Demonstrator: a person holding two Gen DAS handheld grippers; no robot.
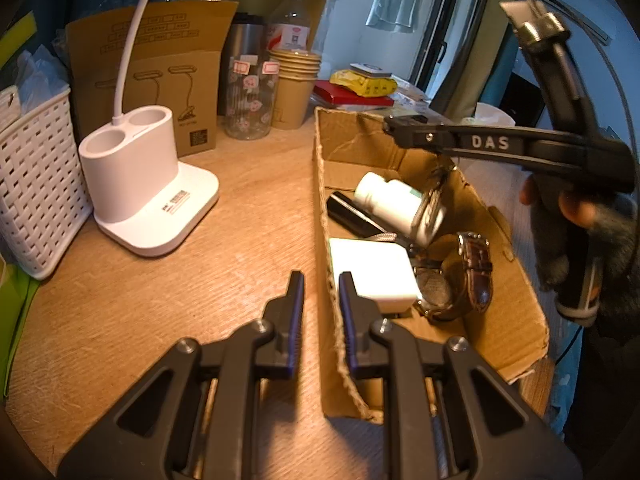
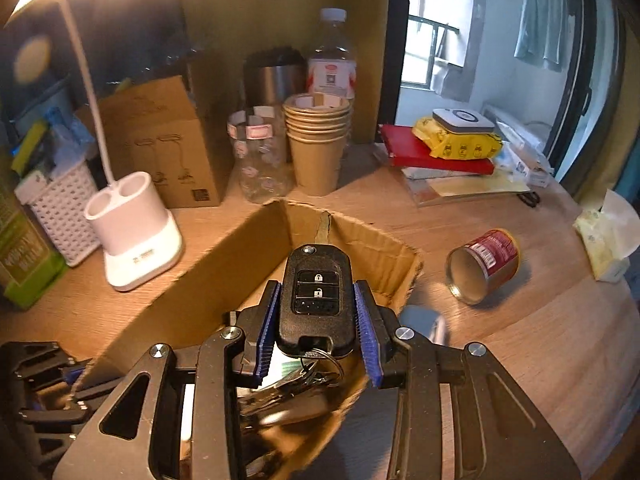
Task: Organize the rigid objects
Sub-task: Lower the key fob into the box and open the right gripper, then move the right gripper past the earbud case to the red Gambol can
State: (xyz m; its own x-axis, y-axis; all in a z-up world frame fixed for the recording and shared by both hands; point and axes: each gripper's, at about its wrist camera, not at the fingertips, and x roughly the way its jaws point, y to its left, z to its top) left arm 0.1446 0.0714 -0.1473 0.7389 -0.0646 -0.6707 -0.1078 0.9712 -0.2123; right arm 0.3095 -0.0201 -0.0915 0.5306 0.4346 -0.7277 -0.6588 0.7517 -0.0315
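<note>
Car key fob (image 2: 317, 296) is pinched by its sides between the blue pads of the right tool (image 2: 318, 316), buttons facing up, with the key ring and other keys (image 2: 316, 364) dangling under it. It's held over the open cardboard box (image 2: 224, 264), above the end nearer the camera, not touching the cardboard as far as I can tell.

From the left wrist view, the right tool (image 1: 400, 128) reaches in over the far part of the box (image 1: 504, 280), and the person's hand (image 1: 576, 220) in a grey fingerless glove grips its handle. The fob itself is hard to make out from this side.

Left tool (image 1: 322, 284) has its jaws close together with only a narrow gap, and the box's near wall edge sits right in that gap; can't tell whether the pads actually press on it.

Already lying in the box: a white pill bottle (image 1: 394, 200) on its side, a black flat thing (image 1: 352, 212) tucked under it, a white charger block (image 1: 372, 272) and a watch with a brown leather strap (image 1: 472, 268).

Out on the desk (image 1: 160, 300), a red can (image 2: 486, 264) lies on its side to the right of the box, well apart from it. White lamp base (image 1: 136, 184) with two round holes stands to the left of the box, and a stack of paper cups (image 2: 318, 140) is behind it.
</note>
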